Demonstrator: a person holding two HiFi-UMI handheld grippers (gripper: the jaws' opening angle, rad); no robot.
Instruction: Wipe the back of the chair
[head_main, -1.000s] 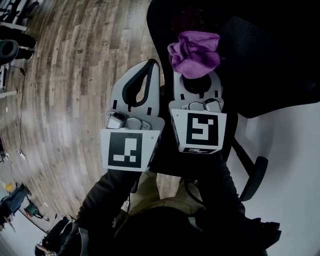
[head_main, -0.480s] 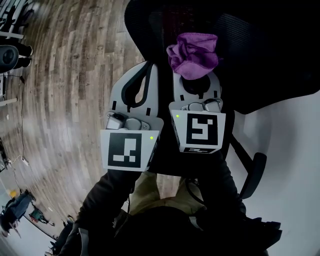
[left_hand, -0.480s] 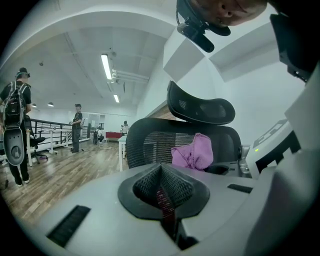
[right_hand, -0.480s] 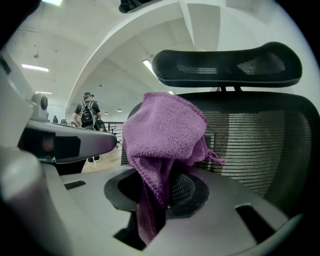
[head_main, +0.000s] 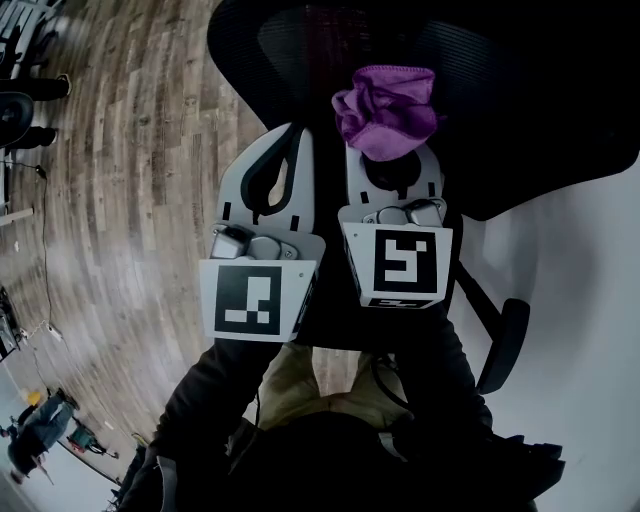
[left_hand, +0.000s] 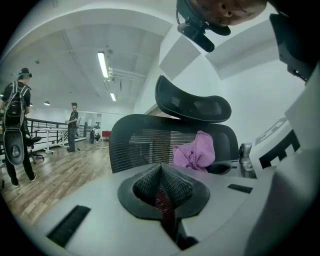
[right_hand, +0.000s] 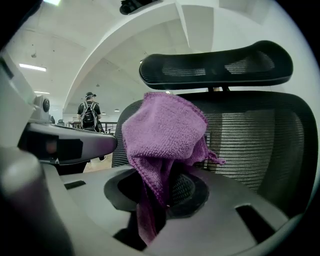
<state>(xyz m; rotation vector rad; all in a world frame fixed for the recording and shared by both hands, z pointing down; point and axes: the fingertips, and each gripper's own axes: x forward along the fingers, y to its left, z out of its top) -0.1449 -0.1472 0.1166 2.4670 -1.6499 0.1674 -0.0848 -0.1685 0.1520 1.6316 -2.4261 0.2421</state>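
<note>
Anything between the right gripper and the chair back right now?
Only the purple cloth, clamped in the right gripper, bunched before the mesh chair back. The right gripper view shows it; whether it touches the mesh is unclear.

We see the black mesh back of the office chair spread leftward across the head view, its rounded edge now covering a strip of the wooden plank floor that lay bare a second ago. The tip of the left tongs, formerly right at that edge, now sits wholly against the dark mesh. The chair's black padded armrest has slid slightly left, and the distant person in the lower left corner has drifted lower.
</note>
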